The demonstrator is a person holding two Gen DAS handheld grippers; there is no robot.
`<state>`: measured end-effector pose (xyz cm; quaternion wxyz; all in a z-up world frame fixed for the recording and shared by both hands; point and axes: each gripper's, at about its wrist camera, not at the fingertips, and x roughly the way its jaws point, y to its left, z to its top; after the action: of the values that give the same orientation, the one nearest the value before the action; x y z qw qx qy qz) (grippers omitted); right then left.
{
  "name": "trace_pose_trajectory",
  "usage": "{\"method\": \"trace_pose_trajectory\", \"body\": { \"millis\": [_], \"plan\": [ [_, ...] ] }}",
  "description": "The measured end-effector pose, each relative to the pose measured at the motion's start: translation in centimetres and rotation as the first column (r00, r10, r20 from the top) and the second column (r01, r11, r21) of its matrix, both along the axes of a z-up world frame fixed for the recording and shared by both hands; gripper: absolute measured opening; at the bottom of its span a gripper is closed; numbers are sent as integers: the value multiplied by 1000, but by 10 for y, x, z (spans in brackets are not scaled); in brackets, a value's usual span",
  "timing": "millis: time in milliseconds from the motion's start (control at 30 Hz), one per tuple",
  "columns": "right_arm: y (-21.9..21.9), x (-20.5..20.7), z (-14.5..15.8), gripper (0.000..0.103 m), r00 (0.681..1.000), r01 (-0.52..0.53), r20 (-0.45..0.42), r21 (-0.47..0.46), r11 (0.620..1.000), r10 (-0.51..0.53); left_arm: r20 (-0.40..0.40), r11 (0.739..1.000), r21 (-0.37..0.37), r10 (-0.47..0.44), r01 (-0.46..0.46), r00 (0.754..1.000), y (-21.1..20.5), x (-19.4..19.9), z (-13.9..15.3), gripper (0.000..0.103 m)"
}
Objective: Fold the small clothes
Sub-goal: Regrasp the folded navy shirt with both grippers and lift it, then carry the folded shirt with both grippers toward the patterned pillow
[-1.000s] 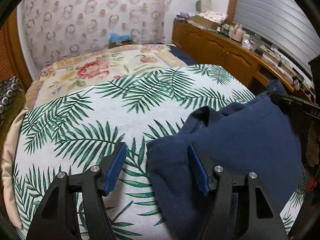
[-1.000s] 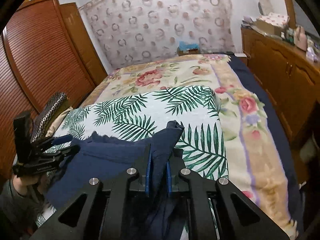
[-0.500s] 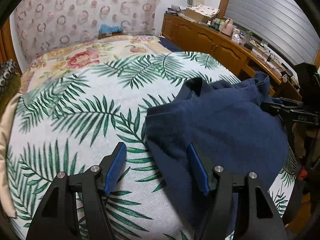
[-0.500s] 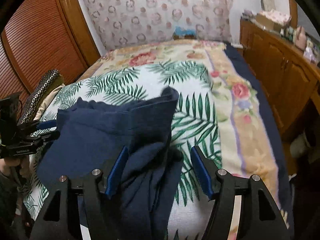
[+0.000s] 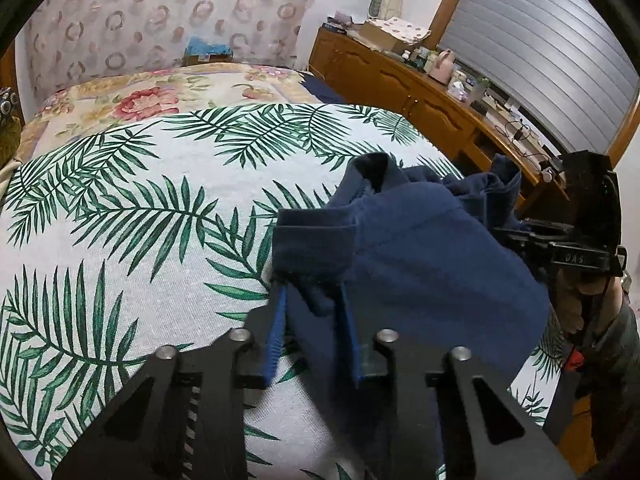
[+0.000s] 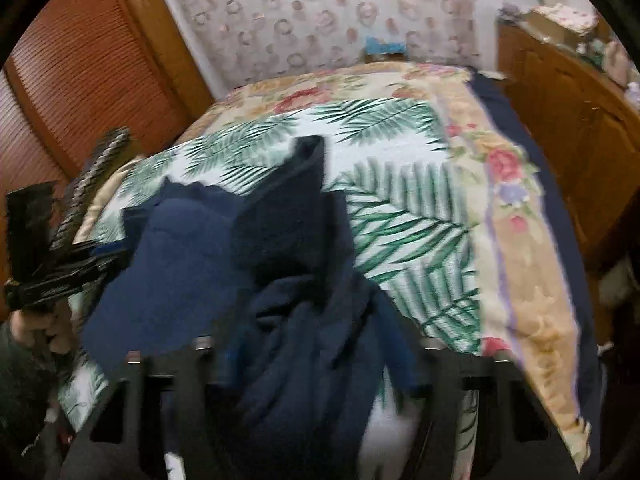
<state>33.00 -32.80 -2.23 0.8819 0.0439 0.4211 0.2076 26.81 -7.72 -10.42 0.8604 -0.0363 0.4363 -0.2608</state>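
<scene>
Palm-leaf bedspread (image 5: 132,208) carries a navy garment (image 5: 420,256); left gripper (image 5: 312,312) closing on its hem, right gripper (image 6: 320,356) closing around bunched cloth.

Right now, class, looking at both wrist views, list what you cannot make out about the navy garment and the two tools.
- Right tool: right wrist view, motion blur and bunched navy garment cover its fingertips; grip unclear, though its jaws are closing.
- Garment's type and near hem: both views, crumpled and cut off by the bottom edge.
- Left tool: jaws closing around a cuff; pad contact hidden by cloth.
- Clutter on the wooden sideboard: too small.
</scene>
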Motion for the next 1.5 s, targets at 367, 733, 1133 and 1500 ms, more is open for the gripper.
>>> {"method": "trace_pose_trajectory", "body": {
  "millis": [367, 733, 1133, 1500],
  "plan": [
    [10, -26, 13, 22, 989, -6, 147, -43, 999, 12, 99, 996, -70, -41, 48, 994, 3, -23, 39, 7],
    [48, -51, 57, 21, 942, -66, 324, -70, 995, 86, 255, 991, -130, 15, 19, 967, 45, -51, 98, 7],
    [162, -7, 105, 21, 850, -287, 431, -102, 953, 302, 350, 964, -181, 249, -195, 903, 175, -68, 137, 7],
    [313, 95, 115, 21, 721, -493, 464, -179, 852, 515, 332, 844, -263, 535, -468, 777, 301, -70, 112, 7]
  ]
}}
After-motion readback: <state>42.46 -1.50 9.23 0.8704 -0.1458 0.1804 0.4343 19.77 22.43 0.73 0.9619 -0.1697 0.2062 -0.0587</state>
